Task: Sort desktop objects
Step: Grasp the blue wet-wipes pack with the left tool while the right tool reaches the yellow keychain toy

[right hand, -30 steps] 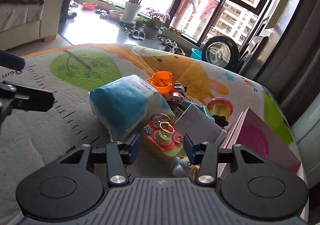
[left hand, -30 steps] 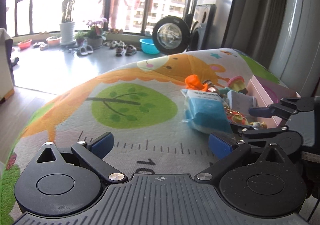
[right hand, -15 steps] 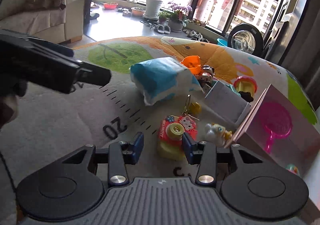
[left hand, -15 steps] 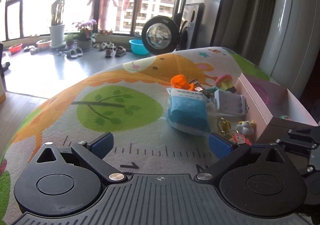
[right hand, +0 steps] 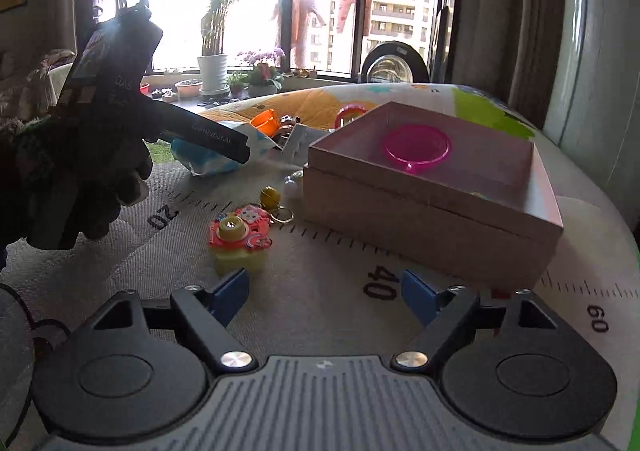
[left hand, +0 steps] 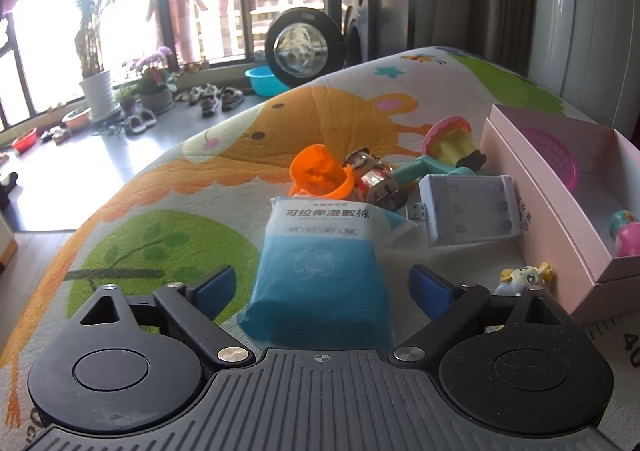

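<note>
Left hand-held gripper (left hand: 320,287): jaws have just been closing, now astride the blue-and-white cotton pad pack (left hand: 320,271). A gap shows between each blue pad and the pack, so it is not yet grasped; the pack lies flat on the cartoon play mat (left hand: 160,235) covering the tabletop.

Right hand-held gripper (right hand: 326,291): jaws have just been opening, now released and empty, with only bare mat and the printed ruler marks between them. The red-and-yellow toy camera keychain (right hand: 239,241) sits on the mat just beyond my left pad, apart from it, its yellow bell and ring trailing on the far side.

Beyond the pack, in the left wrist view: orange toy cup (left hand: 320,177), small figurine (left hand: 374,179), white battery charger (left hand: 470,211) to the right, and a pink-topped toy with a teal handle (left hand: 448,147) farther off. A small yellow-haired doll figure (left hand: 526,277) lies near the pink box (left hand: 552,219).

Pink box stands open at right, holding a magenta round sieve (right hand: 416,147) and another small toy at its near end.

My left gloved hand (right hand: 80,171) with its gripper body shows at the left of the right wrist view.
</note>
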Demonstrator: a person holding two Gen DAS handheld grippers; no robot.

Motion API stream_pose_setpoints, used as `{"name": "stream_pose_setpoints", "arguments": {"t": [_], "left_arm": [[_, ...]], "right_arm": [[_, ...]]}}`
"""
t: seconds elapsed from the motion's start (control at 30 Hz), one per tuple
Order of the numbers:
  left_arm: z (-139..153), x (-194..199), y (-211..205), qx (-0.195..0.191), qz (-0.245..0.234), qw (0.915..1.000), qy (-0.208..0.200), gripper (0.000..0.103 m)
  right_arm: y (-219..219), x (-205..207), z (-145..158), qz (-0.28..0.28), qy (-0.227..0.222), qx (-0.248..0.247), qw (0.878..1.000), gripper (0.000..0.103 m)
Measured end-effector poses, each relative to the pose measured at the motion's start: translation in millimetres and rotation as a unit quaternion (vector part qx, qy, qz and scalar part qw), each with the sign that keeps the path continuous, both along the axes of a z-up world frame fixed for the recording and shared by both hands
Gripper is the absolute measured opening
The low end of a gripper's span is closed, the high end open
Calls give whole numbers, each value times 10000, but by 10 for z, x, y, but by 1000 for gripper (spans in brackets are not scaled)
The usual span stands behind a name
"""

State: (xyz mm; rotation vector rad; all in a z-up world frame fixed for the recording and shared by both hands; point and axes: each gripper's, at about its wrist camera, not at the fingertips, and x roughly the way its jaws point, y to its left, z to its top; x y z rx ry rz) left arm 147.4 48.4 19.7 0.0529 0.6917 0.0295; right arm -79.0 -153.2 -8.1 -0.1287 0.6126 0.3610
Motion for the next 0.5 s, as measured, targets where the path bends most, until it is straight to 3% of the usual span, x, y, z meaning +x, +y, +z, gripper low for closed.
{"name": "stream_pose_setpoints", "arguments": {"t": [0.03,0.1,0.17,0.2,0.5], "left_arm": [[-22,16,-7,57,13,10000,56,70],[-48,-1,12,40,6,9999,113,64],[-44,-77,21,102,11,9999,95,60],[-36,-135,30,101,6,9999,93,60],[1,-1156,22,-232,-604,9978,133,62]], "right_arm": [[-22,9,-24,-30,43,31,10000,84],[-42,39,-35,-73,103,159,9998,84],[-67,30,-24,-128,33,219,9997,92],[-65,30,-26,-137,21,231,9996,96],[-26,105,-50,-268,220,186,9992,99]]}}
